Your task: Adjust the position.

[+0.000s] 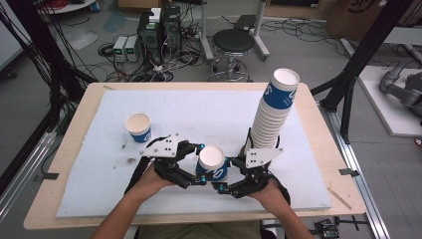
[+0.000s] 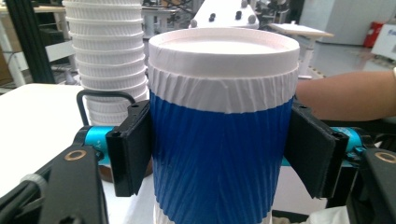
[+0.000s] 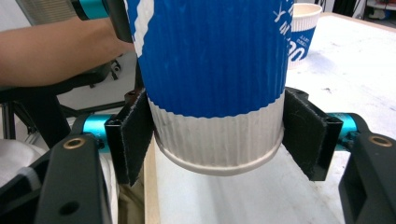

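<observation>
A blue-and-white ribbed paper cup [image 1: 211,155] stands upright in front of me, near the front of the white mat, between both grippers. My left gripper [image 1: 201,164] is shut on its blue band: in the left gripper view both black pads [image 2: 133,147] press the cup [image 2: 219,93]. My right gripper [image 1: 224,175] grips lower down. In the right gripper view its pads [image 3: 135,140] clamp the white lower part of the cup [image 3: 210,56], just above the mat. Whether this is one cup or nested ones I cannot tell.
A tall leaning stack of the same cups [image 1: 271,119] rises right behind my right gripper. A single cup [image 1: 138,127] stands at the left on the white mat [image 1: 199,109], which covers the wooden table [image 1: 64,149]. A stool and cables lie beyond the table.
</observation>
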Tool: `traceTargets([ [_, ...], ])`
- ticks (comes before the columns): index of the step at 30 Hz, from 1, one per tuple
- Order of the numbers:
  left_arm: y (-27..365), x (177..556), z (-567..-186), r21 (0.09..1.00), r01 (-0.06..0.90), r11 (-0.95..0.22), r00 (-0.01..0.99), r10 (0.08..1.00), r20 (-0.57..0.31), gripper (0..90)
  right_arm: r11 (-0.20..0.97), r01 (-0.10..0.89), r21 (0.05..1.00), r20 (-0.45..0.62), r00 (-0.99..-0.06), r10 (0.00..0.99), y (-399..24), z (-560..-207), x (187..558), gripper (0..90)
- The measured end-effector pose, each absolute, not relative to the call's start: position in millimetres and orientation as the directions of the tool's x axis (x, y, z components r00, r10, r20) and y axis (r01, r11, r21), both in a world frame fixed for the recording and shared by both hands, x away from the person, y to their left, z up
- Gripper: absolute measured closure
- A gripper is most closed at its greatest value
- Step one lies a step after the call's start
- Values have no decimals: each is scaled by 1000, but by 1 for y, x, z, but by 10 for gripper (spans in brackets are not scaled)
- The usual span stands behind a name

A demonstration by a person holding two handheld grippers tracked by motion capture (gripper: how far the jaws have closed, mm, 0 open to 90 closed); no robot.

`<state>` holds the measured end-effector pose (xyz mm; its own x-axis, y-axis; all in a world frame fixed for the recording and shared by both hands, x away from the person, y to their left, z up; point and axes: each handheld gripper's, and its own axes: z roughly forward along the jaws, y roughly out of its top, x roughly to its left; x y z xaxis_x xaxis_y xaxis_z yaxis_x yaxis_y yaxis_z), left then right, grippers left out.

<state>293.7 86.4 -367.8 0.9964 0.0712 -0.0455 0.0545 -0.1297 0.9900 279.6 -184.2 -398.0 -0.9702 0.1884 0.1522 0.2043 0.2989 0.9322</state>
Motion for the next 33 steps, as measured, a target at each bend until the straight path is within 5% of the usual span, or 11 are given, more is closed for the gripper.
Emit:
traceTargets([
  [4, 86, 295, -369, 980, 119, -162, 990, 91, -105, 143, 324, 195, 926, 140, -973, 184, -185, -396, 279, 326],
  [20, 108, 298, -366, 965, 160, -210, 986, 79, -146, 142, 398, 146, 906, 76, -980, 186, -191, -379, 284, 338],
  [33, 120, 298, -354, 946, 162, -281, 985, 100, -139, 142, 645, 93, 759, -10, -988, 155, -166, -364, 297, 337],
])
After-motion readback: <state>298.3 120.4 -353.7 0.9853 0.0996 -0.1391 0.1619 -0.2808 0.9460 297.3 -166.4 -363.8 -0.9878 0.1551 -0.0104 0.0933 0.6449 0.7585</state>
